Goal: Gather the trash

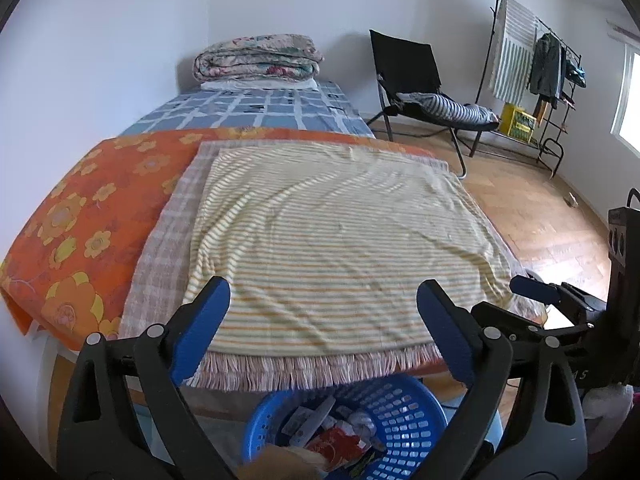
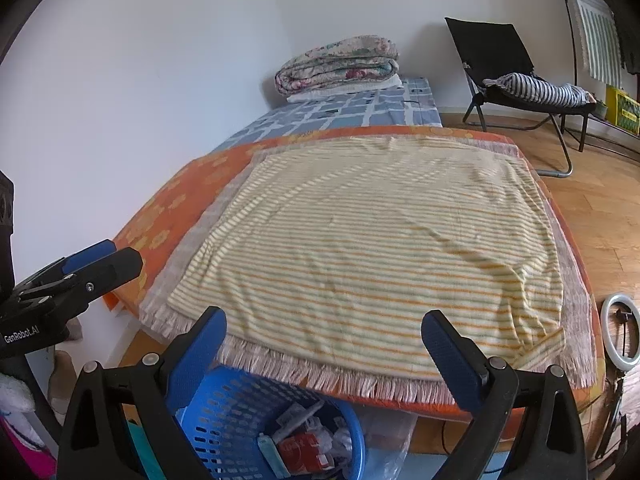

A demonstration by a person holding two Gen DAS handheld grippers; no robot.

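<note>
baskets: 1 blue basket (image 1: pixel 404 416) | chairs: 1 black chair (image 1: pixel 404 64) | folded quilts: 1 quilt (image 1: pixel 256 58) | hand-held grippers: 2

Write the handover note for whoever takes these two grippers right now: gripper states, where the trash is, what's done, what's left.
Left hand-held gripper: open, nothing between its fingers.
Right hand-held gripper: open, also empty.
Blue basket: on the floor at the foot of the bed, just below both grippers. Trash is already inside: wrappers and a red packet.
Striped blanket: no trash showing on it.
Done: the trash seen here is in the basket.
Left: check the floor by the chair; a small scrap lies near the far wall, too small to identify.
</note>
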